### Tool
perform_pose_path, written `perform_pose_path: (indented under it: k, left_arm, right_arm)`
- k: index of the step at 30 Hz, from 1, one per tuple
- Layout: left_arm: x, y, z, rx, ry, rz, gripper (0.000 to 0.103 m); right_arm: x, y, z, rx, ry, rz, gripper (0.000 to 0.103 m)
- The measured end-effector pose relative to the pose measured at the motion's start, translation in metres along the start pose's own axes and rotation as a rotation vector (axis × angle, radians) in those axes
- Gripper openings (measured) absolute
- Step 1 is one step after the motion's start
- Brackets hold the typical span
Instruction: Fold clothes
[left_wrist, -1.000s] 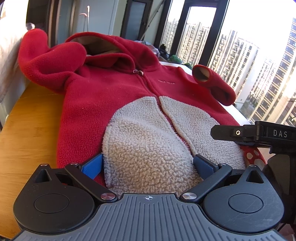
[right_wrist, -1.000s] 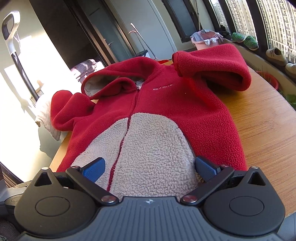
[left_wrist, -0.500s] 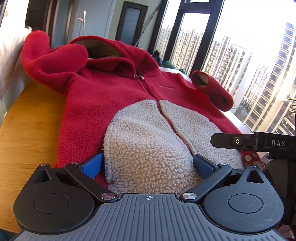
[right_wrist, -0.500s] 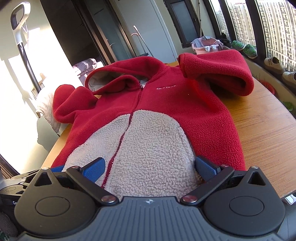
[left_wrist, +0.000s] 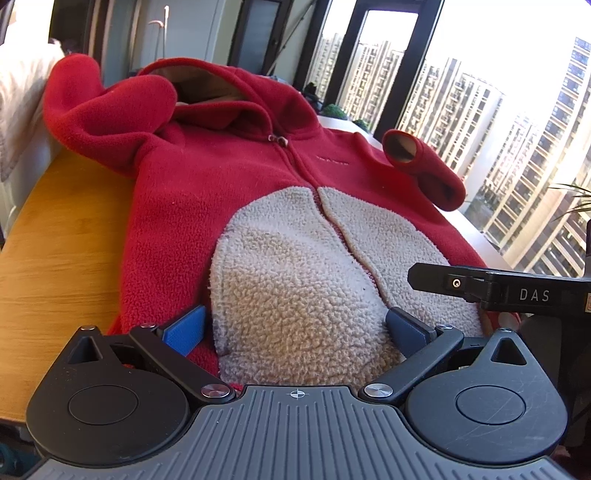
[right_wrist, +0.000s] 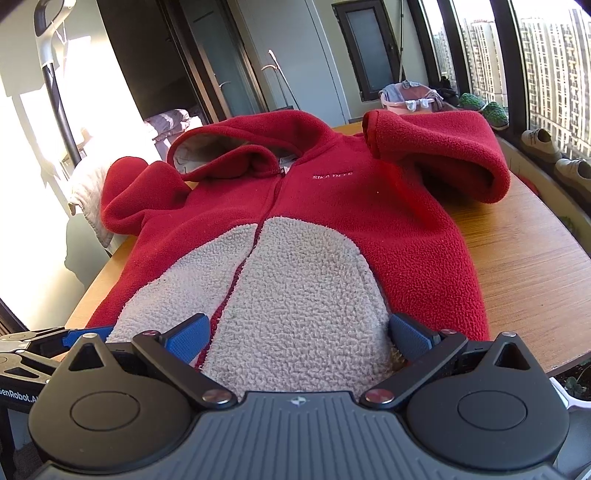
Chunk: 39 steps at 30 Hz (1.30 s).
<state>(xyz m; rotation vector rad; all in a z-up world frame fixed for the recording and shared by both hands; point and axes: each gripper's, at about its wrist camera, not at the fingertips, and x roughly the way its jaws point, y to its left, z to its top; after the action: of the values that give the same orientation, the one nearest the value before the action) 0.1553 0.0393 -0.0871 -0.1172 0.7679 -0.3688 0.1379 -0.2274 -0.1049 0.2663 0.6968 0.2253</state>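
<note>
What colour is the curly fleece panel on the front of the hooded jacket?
The curly fleece panel is light grey-beige, on a red hooded fleece jacket. The right wrist view shows it best.

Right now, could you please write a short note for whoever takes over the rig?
Left gripper: open, fingers astride the grey fleece panel at the hem.
Right gripper: open, likewise at the hem.
Red hooded jacket: lies face up, zipped, on the wooden table; both sleeves bunched near the shoulders.
Done: laid out flat.
Left: every fold, sleeves included.
</note>
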Motion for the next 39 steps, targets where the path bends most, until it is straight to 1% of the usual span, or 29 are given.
perform_pose_path:
  k: [5, 10, 15, 22, 23, 25, 28, 30, 32, 33, 34, 35, 38, 39]
  left_arm:
    - [0.0, -0.004, -0.004, 0.002, 0.007, 0.009, 0.103]
    - [-0.004, -0.006, -0.01, 0.025, 0.001, -0.005, 0.103]
    - [-0.001, -0.004, -0.004, 0.016, 0.012, -0.013, 0.103]
    - [0.003, 0.0, 0.012, -0.023, 0.062, -0.029, 0.103]
    - [0.001, 0.001, 0.016, -0.033, 0.055, -0.038, 0.103]
    - [-0.003, 0.004, 0.024, -0.045, 0.022, -0.059, 0.103]
    - [-0.003, 0.005, 0.037, -0.034, -0.038, -0.072, 0.103]
    - [0.009, 0.006, 0.048, -0.03, -0.05, -0.083, 0.103]
    - [0.025, 0.008, 0.057, -0.024, -0.048, -0.096, 0.103]
    - [0.034, 0.01, 0.061, -0.024, -0.046, -0.095, 0.103]
    - [0.043, 0.013, 0.067, -0.025, -0.044, -0.092, 0.103]
    - [0.05, 0.016, 0.07, -0.03, -0.046, -0.091, 0.103]
    - [0.064, 0.029, 0.079, -0.086, -0.06, -0.111, 0.103]
    - [0.067, 0.032, 0.079, -0.101, -0.064, -0.117, 0.103]
  right_arm:
    - [-0.001, -0.001, -0.001, 0.004, 0.008, 0.004, 0.103]
    - [-0.003, -0.002, -0.001, -0.022, 0.012, 0.003, 0.103]
    - [0.0, -0.001, 0.001, -0.033, 0.011, -0.011, 0.103]
    - [0.001, -0.003, 0.008, -0.05, 0.029, 0.012, 0.103]
    - [0.001, -0.002, 0.011, -0.059, 0.033, 0.012, 0.103]
    - [-0.003, 0.0, 0.02, -0.091, 0.009, 0.0, 0.103]
    - [-0.01, 0.003, 0.04, -0.156, -0.059, -0.053, 0.103]
    - [-0.011, 0.005, 0.057, -0.198, -0.095, -0.078, 0.103]
    - [-0.005, 0.01, 0.073, -0.246, -0.112, -0.094, 0.103]
    - [0.0, 0.016, 0.084, -0.292, -0.119, -0.099, 0.102]
    - [0.005, 0.022, 0.093, -0.333, -0.122, -0.098, 0.094]
    - [0.013, 0.03, 0.105, -0.369, -0.121, -0.095, 0.084]
    - [0.037, 0.049, 0.136, -0.44, -0.134, -0.091, 0.069]
    - [0.044, 0.054, 0.144, -0.448, -0.144, -0.092, 0.067]
